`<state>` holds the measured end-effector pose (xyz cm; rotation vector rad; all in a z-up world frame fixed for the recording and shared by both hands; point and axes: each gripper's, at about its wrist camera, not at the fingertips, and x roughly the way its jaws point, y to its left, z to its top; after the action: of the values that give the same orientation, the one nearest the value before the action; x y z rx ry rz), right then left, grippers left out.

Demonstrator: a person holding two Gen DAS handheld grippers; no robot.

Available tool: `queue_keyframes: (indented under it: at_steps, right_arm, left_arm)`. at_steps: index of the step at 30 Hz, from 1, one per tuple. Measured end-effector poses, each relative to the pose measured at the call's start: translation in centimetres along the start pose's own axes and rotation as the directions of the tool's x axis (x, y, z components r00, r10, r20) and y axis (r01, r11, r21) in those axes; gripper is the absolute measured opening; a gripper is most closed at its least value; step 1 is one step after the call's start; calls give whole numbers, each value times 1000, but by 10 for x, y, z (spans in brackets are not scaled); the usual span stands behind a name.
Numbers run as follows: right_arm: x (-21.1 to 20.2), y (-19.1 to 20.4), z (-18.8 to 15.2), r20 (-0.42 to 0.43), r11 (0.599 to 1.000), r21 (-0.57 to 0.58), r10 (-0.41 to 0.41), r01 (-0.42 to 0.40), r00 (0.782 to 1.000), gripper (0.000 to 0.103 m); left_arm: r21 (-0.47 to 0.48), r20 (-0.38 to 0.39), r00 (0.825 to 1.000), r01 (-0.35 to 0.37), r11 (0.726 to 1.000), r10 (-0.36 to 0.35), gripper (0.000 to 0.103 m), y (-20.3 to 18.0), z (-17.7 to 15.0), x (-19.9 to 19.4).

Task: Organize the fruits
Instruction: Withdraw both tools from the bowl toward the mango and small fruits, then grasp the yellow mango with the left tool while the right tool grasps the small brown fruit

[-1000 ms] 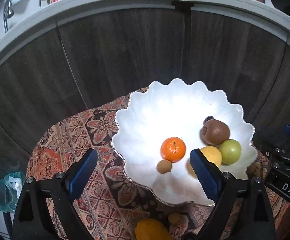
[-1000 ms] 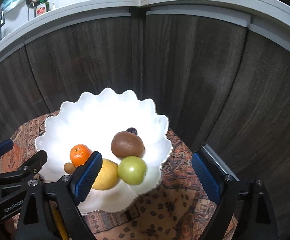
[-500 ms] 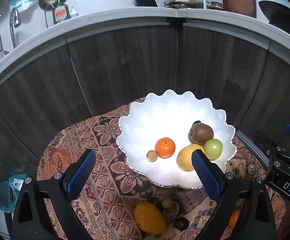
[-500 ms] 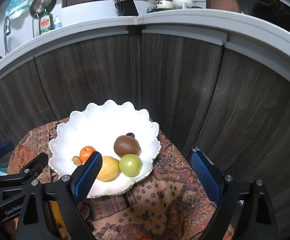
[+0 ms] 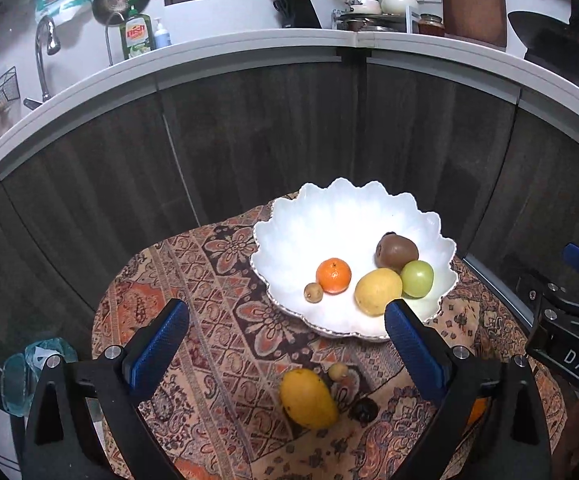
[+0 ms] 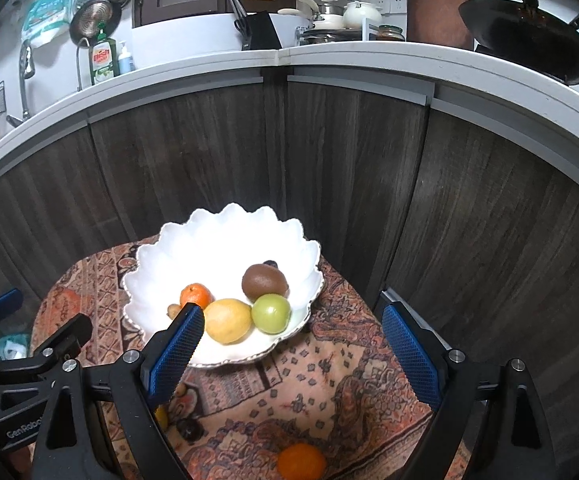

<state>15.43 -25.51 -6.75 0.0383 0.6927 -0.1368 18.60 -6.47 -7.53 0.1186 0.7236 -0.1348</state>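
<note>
A white scalloped bowl (image 5: 289, 220) (image 6: 157, 256) sits on a patterned cloth. It holds a tangerine (image 5: 333, 275), a kiwi (image 5: 396, 250), a green apple (image 5: 417, 278), a yellow fruit (image 5: 377, 291) and a small brown fruit (image 5: 313, 292). On the cloth in front lie a mango (image 5: 307, 399), a small tan fruit (image 5: 338, 371), a dark fruit (image 5: 363, 411) and an orange (image 6: 301, 461). My left gripper (image 5: 287, 354) is open and empty above the mango. My right gripper (image 6: 293, 354) is open and empty above the cloth.
The patterned cloth (image 5: 209, 280) covers a small table set against dark wood cabinet fronts (image 5: 249, 140). A white kitchen counter (image 5: 249, 44) with a sink, bottles and pots runs behind. A bluish plastic item (image 5: 25, 376) lies left of the table.
Both grippers have pulled back and up from the bowl, so more of the cloth and the loose fruit in front now show. Both stay open and empty.
</note>
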Motion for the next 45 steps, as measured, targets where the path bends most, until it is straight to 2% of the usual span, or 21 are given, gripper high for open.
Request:
queue_keyframes:
  at_steps: [16,34,45]
  right_arm:
    - [-7,10,-22,-26,1000,-26,7,-8,1000,92]
    - [33,13,-57,-105,999,-33,2,-6,995,92]
    - [59,17,-71,-136,999,-46,-16,10,991,92]
  left_arm:
    - [-15,-27,1000,-7,1000,6,100,8,-23,-3]
    - [-32,-132,991,-5,999,0,100,5,-60,49]
    - [-39,-201,980,6,999,-14,95,-2,-79,89]
